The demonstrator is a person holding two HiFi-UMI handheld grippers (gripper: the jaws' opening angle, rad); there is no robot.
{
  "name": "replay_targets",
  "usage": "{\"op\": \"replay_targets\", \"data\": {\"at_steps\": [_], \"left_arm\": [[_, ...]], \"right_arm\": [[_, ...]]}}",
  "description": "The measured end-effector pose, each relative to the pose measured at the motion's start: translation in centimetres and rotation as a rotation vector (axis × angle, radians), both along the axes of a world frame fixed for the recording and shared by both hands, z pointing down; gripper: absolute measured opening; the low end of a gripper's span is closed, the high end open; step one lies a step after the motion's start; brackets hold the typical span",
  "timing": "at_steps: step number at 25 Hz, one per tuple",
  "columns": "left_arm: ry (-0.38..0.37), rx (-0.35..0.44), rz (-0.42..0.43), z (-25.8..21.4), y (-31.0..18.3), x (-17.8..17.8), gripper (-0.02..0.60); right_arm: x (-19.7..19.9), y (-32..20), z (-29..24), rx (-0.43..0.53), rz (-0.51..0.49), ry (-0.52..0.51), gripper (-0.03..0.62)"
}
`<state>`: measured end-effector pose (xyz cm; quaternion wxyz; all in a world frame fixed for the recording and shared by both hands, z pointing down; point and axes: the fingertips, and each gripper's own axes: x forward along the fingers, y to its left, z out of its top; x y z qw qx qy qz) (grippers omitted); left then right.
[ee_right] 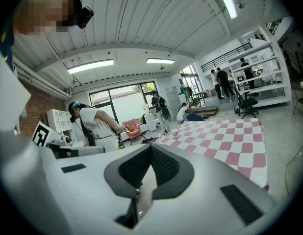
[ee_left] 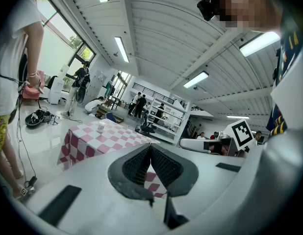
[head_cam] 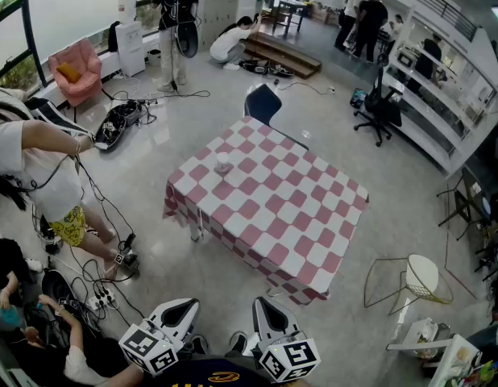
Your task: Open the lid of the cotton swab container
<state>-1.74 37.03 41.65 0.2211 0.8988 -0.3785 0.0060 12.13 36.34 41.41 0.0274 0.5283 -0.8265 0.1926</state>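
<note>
Cotton swab container [head_cam: 222, 164] sits on checkered table [head_cam: 273, 216], near cloth's upper-left edge in head view, bit above frame centre. Looks upright far as I can tell, long axis vertical, top end up. Way too small to make out lid. Left gripper [head_cam: 181, 306] and right gripper [head_cam: 267, 306] both low at bottom of frame, well apart from table. Both clenched tight, nothing between jaws. Blue chair [head_cam: 263, 103] just past table's upper corner.
</note>
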Motion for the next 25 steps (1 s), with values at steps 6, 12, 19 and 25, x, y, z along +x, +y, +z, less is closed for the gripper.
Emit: {"op": "replay_targets", "data": {"at_steps": [6, 12, 19, 25], "left_arm": [[-0.037, 0.007, 0.024, 0.6, 2.0, 4.7, 0.002], [-0.073, 0.021, 0.006, 0.0, 3.2, 7.0, 0.002], [-0.072, 0.038, -0.027, -0.6, 3.4, 9.9, 0.002], [-0.082, 0.008, -0.072, 0.3, 3.6, 10.3, 0.002]], "right_arm": [[4.0, 1.5, 0.8, -0.006, -0.001, -0.038, 0.011], [5.9, 2.3, 0.4, 0.016, -0.031, -0.077, 0.011], [8.6, 2.2, 0.4, 0.019, -0.052, -0.133, 0.011], [9.4, 1.6, 1.7, -0.016, -0.091, -0.141, 0.011]]}}
